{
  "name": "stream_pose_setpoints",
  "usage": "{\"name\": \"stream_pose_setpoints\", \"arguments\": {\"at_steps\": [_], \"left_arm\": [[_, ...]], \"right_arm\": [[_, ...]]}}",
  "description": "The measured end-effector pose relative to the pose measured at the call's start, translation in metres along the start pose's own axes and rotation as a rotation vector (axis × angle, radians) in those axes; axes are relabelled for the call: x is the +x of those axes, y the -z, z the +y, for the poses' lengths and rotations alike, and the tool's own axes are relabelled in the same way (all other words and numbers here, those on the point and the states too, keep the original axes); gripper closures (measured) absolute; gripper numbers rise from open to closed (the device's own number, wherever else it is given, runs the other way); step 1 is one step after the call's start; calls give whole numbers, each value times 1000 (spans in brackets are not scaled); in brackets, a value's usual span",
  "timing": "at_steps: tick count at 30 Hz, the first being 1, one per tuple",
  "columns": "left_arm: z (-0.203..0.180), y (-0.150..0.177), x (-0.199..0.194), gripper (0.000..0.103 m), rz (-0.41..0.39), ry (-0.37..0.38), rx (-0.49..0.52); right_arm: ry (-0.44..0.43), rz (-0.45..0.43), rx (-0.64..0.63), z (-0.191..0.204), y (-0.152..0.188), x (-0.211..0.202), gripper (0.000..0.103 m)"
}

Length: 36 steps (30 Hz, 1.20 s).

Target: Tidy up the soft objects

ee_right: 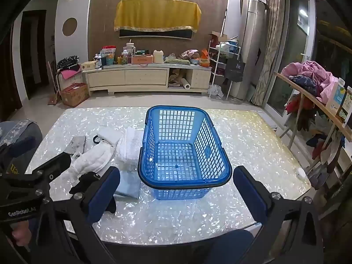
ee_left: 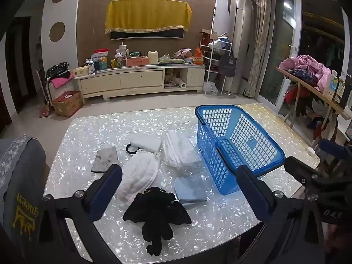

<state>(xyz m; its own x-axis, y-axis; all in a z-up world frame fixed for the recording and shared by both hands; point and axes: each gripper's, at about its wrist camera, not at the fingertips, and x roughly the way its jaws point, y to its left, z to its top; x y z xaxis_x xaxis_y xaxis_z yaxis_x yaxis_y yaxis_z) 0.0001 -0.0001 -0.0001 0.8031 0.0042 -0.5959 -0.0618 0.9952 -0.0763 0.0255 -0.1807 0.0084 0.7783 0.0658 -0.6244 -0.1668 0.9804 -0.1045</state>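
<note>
Table [ee_left: 154, 237] with a shimmering shell-pattern top; soft items lie loose on its left half, blue basket [ee_right: 184, 154] on the right half, upright, nothing visible inside it. Left gripper [ee_left: 179, 189] jaws spread wide, nothing between the pads, hanging above the near edge of the table and tipped downward. Directly beneath it in the left wrist view: black plush dragon [ee_left: 157, 213], lying flat, wings out, head pointing away from the camera. Just beyond the dragon, a white quilted piece [ee_left: 140, 173]; right of that, a light blue folded cloth [ee_left: 190, 189] lying just beside the basket's near-left corner. Farther back, a stack of white folded cloths [ee_left: 180, 149], a white towel [ee_left: 145, 142], a black hair band [ee_left: 131, 149] and a grey cloth [ee_left: 105, 159] set off to the left. Right gripper [ee_right: 177, 193] also spread wide and holding nothing, aimed at the basket's near rim from above. Chair back with grey cover [ee_left: 19, 176] at the table's left edge.
</note>
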Motion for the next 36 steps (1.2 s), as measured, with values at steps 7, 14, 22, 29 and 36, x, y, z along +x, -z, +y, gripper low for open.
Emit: {"name": "stream_pose_setpoints", "arguments": {"at_steps": [7, 14, 22, 29, 36], "left_arm": [[-2, 3, -2, 0, -9, -1, 9], [-1, 1, -1, 0, 0, 10, 12], [-3, 1, -1, 0, 1, 9, 20], [-3, 1, 0, 0, 2, 10, 25], [-3, 3, 1, 0, 5, 1, 28]], "right_arm": [[-1, 1, -1, -1, -3, -2, 0], [3, -3, -5, 0, 1, -1, 0], [2, 1, -3, -1, 0, 0, 0], [1, 2, -3, -1, 2, -3, 0], [-10, 7, -10, 1, 4, -6, 0]]}}
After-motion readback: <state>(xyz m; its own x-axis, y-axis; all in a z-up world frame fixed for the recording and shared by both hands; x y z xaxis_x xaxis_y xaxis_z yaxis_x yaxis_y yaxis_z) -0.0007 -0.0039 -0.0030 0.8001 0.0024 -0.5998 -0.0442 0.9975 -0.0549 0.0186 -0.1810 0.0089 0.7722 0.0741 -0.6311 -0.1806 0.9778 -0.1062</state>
